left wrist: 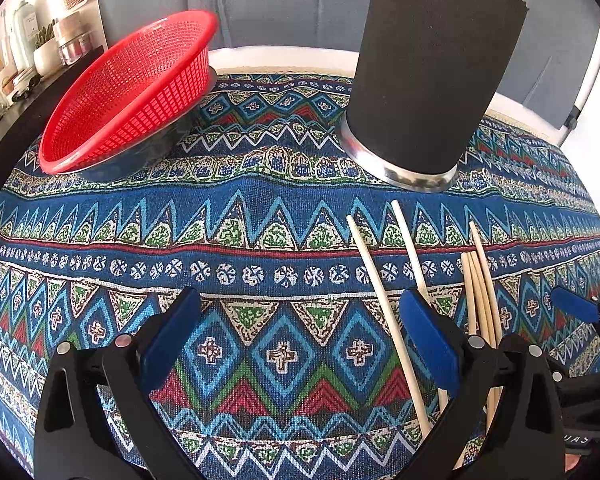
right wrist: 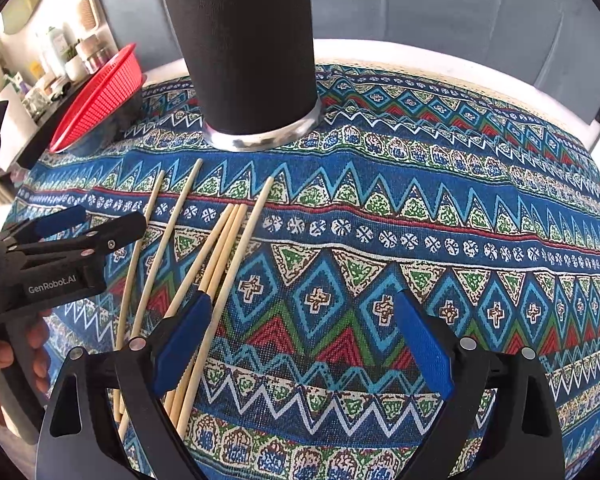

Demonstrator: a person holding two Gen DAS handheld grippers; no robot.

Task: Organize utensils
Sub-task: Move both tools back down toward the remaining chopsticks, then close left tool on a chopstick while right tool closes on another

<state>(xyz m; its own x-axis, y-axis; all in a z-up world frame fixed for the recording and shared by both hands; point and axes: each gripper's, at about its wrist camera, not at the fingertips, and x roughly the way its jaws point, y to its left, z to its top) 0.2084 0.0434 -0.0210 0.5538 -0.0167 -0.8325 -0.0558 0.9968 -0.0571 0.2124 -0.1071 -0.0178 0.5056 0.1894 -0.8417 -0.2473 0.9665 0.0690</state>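
Note:
Several pale wooden chopsticks [right wrist: 220, 248] lie loose on the patterned tablecloth [right wrist: 420, 240], pointing toward a tall black cylindrical holder [right wrist: 244, 48] with a metal base. In the left wrist view the chopsticks [left wrist: 384, 300] lie at the right and the holder [left wrist: 428, 80] stands behind them. My left gripper [left wrist: 300, 344] is open and empty, just left of the chopsticks; it also shows in the right wrist view [right wrist: 60, 232]. My right gripper [right wrist: 300, 344] is open and empty, with its left finger over the chopsticks' near ends; one of its fingertips [left wrist: 572, 304] shows in the left wrist view.
A red mesh basket [left wrist: 128, 92] sits tilted on a dark bowl at the far left of the table. A shelf with bottles and jars [left wrist: 32, 48] stands beyond the left edge. A grey sofa [right wrist: 460, 8] is behind the table.

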